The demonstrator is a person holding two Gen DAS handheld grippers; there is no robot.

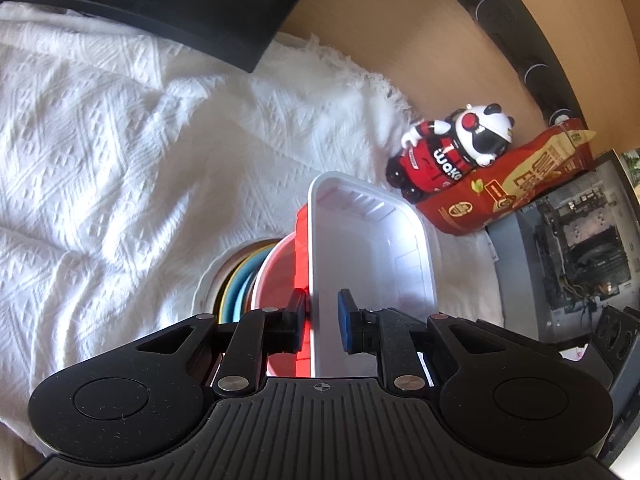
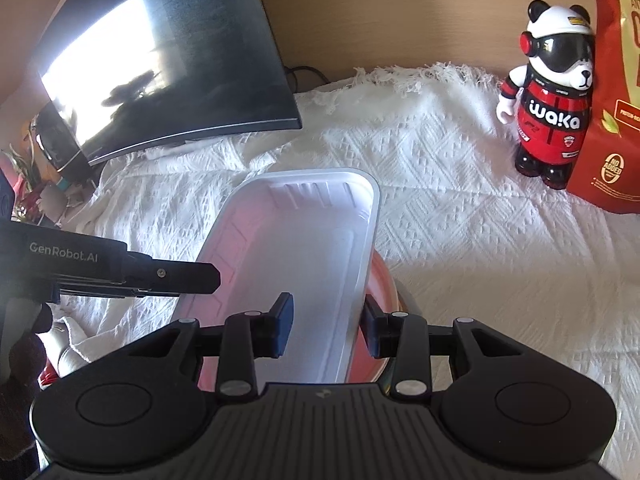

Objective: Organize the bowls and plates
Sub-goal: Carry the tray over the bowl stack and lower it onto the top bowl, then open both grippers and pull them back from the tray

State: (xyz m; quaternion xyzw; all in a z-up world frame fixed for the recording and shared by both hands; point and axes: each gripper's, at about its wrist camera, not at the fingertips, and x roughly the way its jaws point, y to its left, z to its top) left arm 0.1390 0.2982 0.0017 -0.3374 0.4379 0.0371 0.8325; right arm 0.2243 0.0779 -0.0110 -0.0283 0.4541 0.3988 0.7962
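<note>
We have both grippers on the stack. The left gripper (image 1: 323, 320) straddles the left rim of the white tray (image 1: 372, 248) and the red bowl (image 1: 280, 276) under it; its jaws stand narrowly apart, the outer pad on the bowl wall, the inner one seemingly just off the tray wall, so we cannot tell whether it truly pinches. The right gripper (image 2: 329, 326) is in the same pose on the opposite rim of the tray (image 2: 296, 240), jaws nearly closed, outer pad against the bowl (image 2: 382, 280); contact inside is again unclear. The stack sits on the white cloth (image 1: 120, 160) near the desk's front edge, on coloured plates (image 1: 236, 288) over a white plate (image 1: 206, 288).

To do this well, we judge, squeeze both sides evenly so tray and bowl move as one, keep the rims level, and steer clear of the panda (image 2: 548, 100), the bag (image 2: 616, 100) and the monitor (image 2: 168, 60) at the back.
</note>
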